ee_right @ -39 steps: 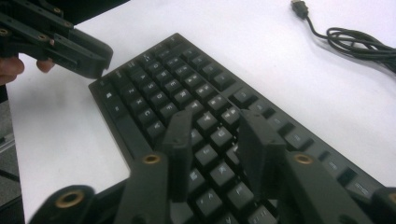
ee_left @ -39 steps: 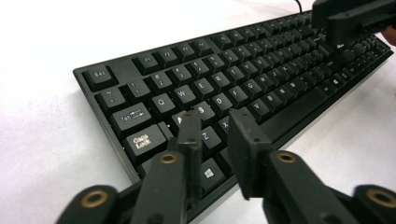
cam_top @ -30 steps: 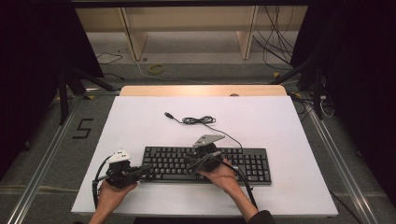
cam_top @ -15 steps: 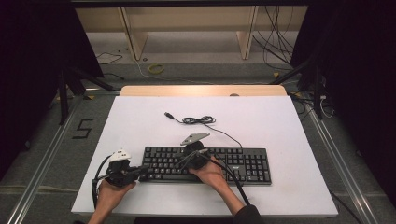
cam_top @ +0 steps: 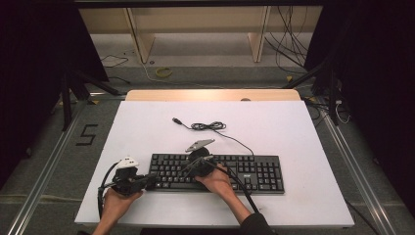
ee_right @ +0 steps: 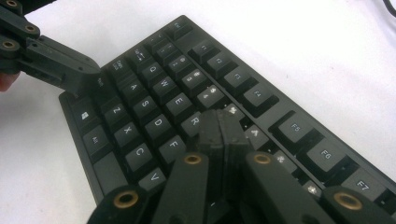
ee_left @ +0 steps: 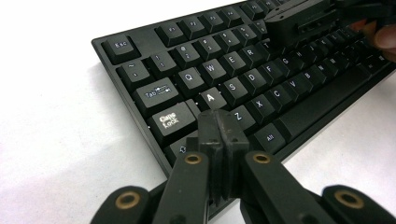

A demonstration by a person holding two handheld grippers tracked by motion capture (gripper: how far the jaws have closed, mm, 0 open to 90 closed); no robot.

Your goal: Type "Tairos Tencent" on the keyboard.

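The keyboard [cam_top: 215,172] lies near the table's [cam_top: 293,127] front edge, under both grippers: the left gripper [ee_left: 219,133], jaws pressed together, rests at its left end by Caps Lock, while the right gripper [ee_right: 223,133], jaws likewise together, sits over the T key.

White surface [cam_top: 293,132] with a wood strip [cam_top: 210,95] along the far edge, on grey floor [cam_top: 210,73]. Black curtains [cam_top: 34,58] both sides. Wooden shelving legs [cam_top: 258,39] behind, loose cables [cam_top: 288,44] on floor.
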